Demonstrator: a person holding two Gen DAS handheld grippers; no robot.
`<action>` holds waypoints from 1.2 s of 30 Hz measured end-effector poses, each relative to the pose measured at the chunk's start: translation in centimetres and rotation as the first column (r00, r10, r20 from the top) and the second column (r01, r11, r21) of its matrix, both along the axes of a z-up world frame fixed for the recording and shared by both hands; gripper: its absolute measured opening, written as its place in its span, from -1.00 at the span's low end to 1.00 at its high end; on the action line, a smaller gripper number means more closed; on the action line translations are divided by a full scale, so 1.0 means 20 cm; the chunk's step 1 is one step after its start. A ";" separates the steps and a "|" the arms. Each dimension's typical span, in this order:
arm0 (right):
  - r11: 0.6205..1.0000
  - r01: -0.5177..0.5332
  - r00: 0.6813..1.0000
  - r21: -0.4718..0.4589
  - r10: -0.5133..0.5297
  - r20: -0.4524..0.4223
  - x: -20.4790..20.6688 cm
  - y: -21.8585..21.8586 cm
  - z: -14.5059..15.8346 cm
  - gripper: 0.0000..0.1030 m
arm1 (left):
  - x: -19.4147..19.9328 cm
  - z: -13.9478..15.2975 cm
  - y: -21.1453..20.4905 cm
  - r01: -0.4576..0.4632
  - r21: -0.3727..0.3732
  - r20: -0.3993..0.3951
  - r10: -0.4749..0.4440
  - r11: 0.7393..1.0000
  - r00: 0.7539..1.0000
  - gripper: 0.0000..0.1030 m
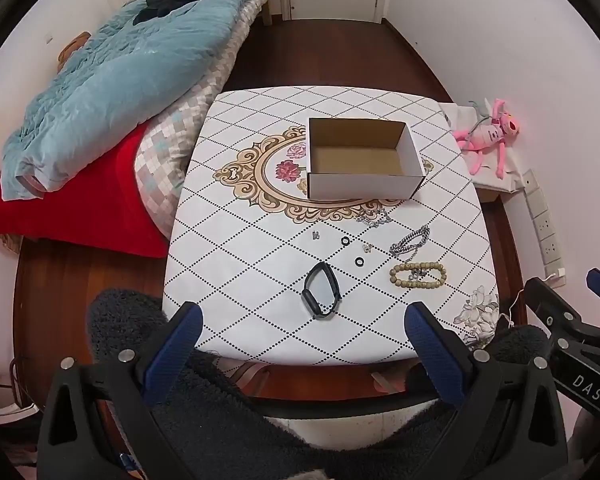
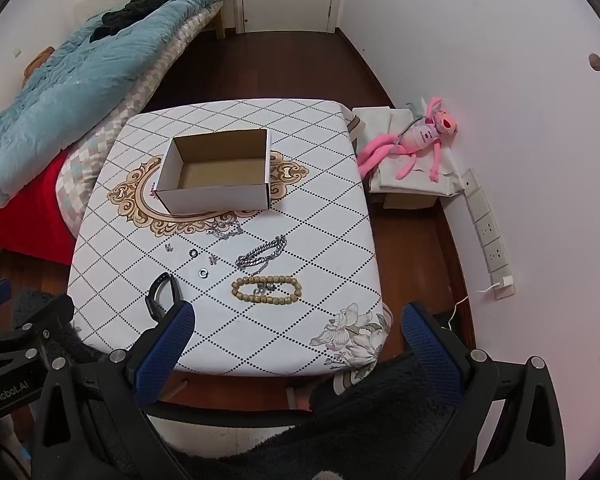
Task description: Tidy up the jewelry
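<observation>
Both wrist cameras are hovering off the near edge of the table [image 1: 260,320], looking forward and down across it toward the far wall. The left wrist view is sitting further left, so the open box [image 1: 364,158] is lying near its 12 o'clock and the bed [image 1: 100,100] is filling its 10 o'clock. The right wrist view is sitting further right, putting the box [image 2: 216,172] toward 11 o'clock and the pink plush toy [image 2: 416,136] at 2 o'clock. Both are sharing the whole tabletop, bed, and toy [image 1: 488,132], at a similar moderate height.
</observation>
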State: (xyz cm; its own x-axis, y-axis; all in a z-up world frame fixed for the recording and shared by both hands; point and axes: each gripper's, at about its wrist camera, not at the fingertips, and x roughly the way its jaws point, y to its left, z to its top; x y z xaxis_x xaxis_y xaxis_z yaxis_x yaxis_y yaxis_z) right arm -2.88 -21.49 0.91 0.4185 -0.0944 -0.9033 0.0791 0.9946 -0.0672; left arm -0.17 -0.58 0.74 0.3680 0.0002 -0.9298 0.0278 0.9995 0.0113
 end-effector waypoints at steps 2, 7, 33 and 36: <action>1.000 -0.002 1.000 -0.002 0.002 0.001 0.00 0.00 0.00 1.00 | 0.00 0.00 0.00 0.000 0.000 0.000 0.000 1.000 1.000 1.00; 1.000 -0.001 1.000 -0.001 0.001 0.003 -0.02 0.00 -0.01 1.00 | 0.00 0.01 -0.01 0.000 -0.002 0.003 0.000 1.000 1.000 1.00; 1.000 -0.001 1.000 0.003 0.001 0.008 0.00 -0.01 0.03 1.00 | 0.00 0.04 -0.02 0.007 -0.006 0.027 -0.006 1.000 1.000 1.00; 1.000 -0.002 1.000 0.002 0.002 0.008 0.01 -0.01 0.04 1.00 | 0.00 0.04 -0.02 0.006 -0.007 0.029 -0.006 1.000 1.000 1.00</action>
State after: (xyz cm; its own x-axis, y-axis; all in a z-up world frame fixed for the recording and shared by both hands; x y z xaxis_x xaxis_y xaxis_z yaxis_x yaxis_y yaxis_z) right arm -2.61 -21.78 1.78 0.4262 -0.0915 -0.9000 0.0772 0.9949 -0.0646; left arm -0.10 -0.95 1.52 0.3944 -0.0089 -0.9189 0.0339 0.9994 0.0048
